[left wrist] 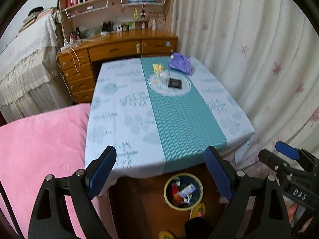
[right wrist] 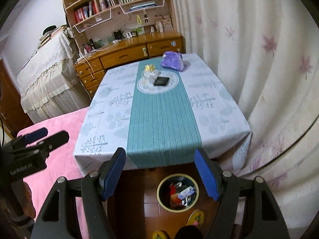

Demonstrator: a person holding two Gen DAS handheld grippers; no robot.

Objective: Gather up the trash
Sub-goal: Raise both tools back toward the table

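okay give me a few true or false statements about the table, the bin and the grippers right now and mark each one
1. The bin stands on the floor and holds trash. True.
2. The left gripper holds a wrapper. False: it is open and empty.
3. The purple bag lies at the table's far end. True.
4. The right gripper is shut. False: it is open.
5. The black item lies in the bin. False: it lies on the table.

Table (left wrist: 119, 119): matt printed cloth cover.
Desk (left wrist: 119, 45): glossy varnished wood.
Blanket (left wrist: 39, 143): soft pink fleece.
Claw pads (left wrist: 101, 171): textured blue.
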